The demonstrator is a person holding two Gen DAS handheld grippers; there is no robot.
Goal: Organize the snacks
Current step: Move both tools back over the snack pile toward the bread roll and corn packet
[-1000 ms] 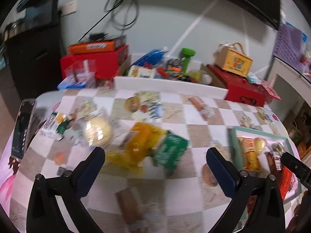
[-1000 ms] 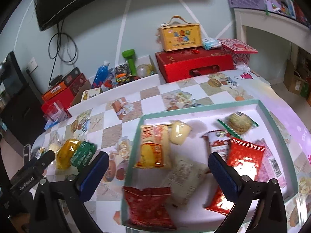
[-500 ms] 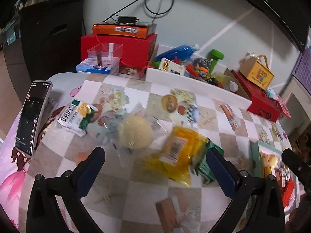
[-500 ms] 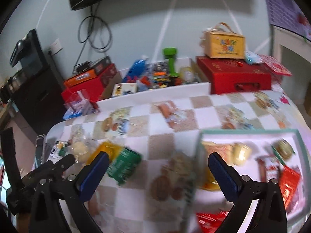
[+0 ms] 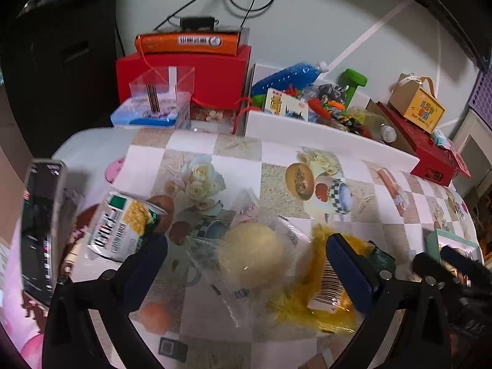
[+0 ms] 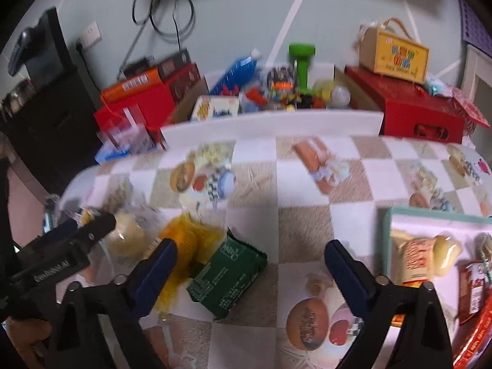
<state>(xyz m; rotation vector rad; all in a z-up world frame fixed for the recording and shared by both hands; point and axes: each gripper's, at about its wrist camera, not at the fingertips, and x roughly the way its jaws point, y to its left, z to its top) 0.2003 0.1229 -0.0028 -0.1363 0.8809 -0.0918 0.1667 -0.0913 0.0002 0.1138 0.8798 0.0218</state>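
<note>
Looking down from both wrist cams at a table (image 5: 196, 316) w/ checkered cloth, food + flower prints on the squares.

Near: left gripper (image 5: 246, 261) spread wide, nothing pinched; clear bag w/ pale round bun (image 5: 253, 256) lies on the cloth between its fingers, pads not touching it. Yellow wrapped snack (image 5: 323, 304) sits just under/behind the right-side finger. White-green packet w/ barcode (image 5: 120, 227) just beyond the left-side finger. Phone (image 5: 41, 224) flat at table's left edge.

Right gripper (image 6: 250, 261) also spread, jaws have just been closing a bit, nothing between the pads. Green packet (image 6: 229, 272) on the cloth just beside its left finger, leaning on the same yellow snack (image 6: 184, 246). Left gripper's tip shows at frame left in this view, over the bun bag. Teal-rimmed tray (image 6: 388, 224) at right, holds several snacks: yellow-red pack, jelly cup, red packs.

Mid: bare cloth, then white board (image 5: 329, 140) standing on edge along the table's far side.

Far: open box of clutter behind the board – blue bottle (image 5: 287, 77), green dumbbell (image 5: 353, 83), toys. Left of it red box (image 5: 215, 80) w/ orange box on top, clear plastic case + blue-white tub in front. Right: red case (image 6: 421, 110) w/ yellow handled box (image 6: 395, 53) on it. Pale wall w/ looped cables (image 6: 166, 6), wall socket, dark cabinet at far left. Right view motion-blurred.
</note>
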